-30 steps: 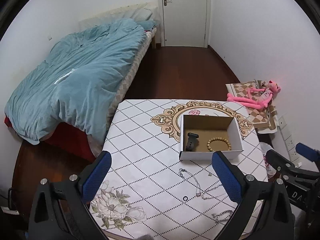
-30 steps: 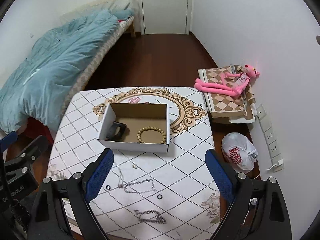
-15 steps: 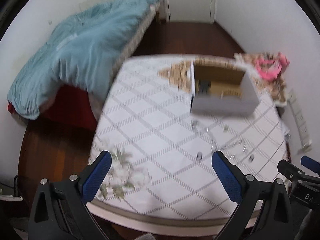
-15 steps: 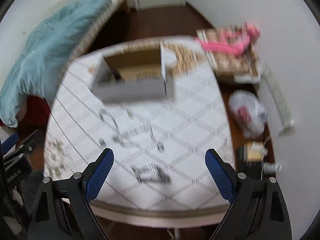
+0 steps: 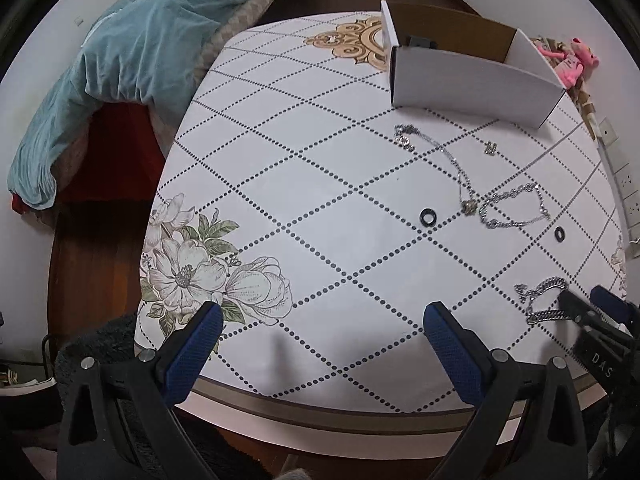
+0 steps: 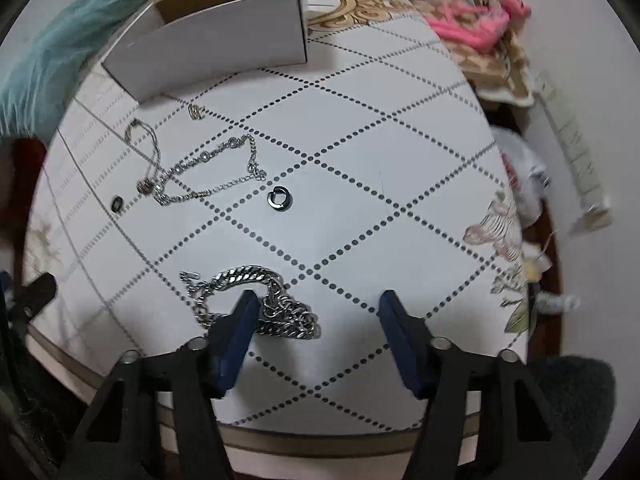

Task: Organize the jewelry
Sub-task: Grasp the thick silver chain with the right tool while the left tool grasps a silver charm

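Note:
A white cardboard box (image 5: pixel 472 80) stands at the table's far side; it also shows in the right wrist view (image 6: pixel 212 50). Loose jewelry lies in front of it: a thin silver necklace (image 5: pixel 448 156), a silver bracelet (image 6: pixel 208 176), a small earring (image 6: pixel 195 112), two black rings (image 5: pixel 428 215) (image 6: pixel 280 199), and a heavy silver chain (image 6: pixel 256 300). My right gripper (image 6: pixel 316 308) is open, low over the table, its left finger (image 6: pixel 240 320) touching the heavy chain. My left gripper (image 5: pixel 320 320) is open and empty near the front edge.
A bed with a teal duvet (image 5: pixel 132 40) lies left of the table (image 5: pixel 304 184). A pink plush toy (image 5: pixel 572 60) and a white plastic bag (image 6: pixel 524 168) sit on the floor to the right. The table's front edge (image 5: pixel 320 412) is close below both grippers.
Both grippers have dropped down and forward toward the table; the jewelry now looks much closer. The right gripper's left finger has reached the heavy chain.

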Demonstrator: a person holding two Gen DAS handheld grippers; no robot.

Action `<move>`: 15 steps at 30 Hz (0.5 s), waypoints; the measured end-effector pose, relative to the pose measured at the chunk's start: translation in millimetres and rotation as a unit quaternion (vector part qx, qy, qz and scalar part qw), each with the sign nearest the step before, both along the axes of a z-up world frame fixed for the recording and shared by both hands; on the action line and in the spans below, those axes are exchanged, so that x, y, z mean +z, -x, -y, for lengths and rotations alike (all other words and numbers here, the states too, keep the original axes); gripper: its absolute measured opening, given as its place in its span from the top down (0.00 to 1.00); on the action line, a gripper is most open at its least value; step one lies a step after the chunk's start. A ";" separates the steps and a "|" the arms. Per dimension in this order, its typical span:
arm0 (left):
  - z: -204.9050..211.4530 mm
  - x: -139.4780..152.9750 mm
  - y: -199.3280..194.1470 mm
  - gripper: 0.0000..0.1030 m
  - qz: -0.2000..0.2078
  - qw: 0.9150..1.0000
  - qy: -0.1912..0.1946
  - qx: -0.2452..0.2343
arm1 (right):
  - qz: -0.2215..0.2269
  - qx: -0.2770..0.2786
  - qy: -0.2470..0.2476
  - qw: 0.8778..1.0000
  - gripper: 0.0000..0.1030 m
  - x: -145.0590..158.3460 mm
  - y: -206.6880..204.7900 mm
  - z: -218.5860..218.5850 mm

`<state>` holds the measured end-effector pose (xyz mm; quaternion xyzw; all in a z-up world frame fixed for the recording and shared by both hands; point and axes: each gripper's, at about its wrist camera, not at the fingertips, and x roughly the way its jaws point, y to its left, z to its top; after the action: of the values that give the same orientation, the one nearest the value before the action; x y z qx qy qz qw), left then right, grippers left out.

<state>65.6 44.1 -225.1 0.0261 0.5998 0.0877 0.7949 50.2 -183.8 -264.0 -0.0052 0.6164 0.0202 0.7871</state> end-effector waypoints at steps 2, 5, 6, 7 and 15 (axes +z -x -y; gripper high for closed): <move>-1.1 -5.3 -2.9 0.01 -0.006 1.000 0.004 0.000 | 0.013 0.017 0.008 1.000 0.79 1.0 2.9 -5.0; -1.3 -9.5 -7.0 0.01 -0.010 1.000 0.019 -0.002 | 0.015 0.020 -0.004 1.000 0.87 0.1 3.1 -2.3; -0.7 -9.6 -8.4 0.01 -0.009 1.000 0.026 -0.004 | 0.014 0.014 -0.011 1.000 0.87 0.1 1.6 2.4; 0.1 -8.7 -9.7 0.01 -0.007 0.999 0.032 -0.007 | 0.016 0.003 -0.015 1.000 0.87 1.0 -1.3 9.4; 36.3 -12.4 -47.7 0.31 0.000 0.994 0.098 -0.053 | 0.034 -0.079 -0.025 0.996 0.87 9.9 -46.4 58.5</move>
<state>113.3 7.8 -237.4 -0.0202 0.6032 -0.0140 0.7972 96.7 -242.3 -254.1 0.0625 0.5869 -0.0265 0.8068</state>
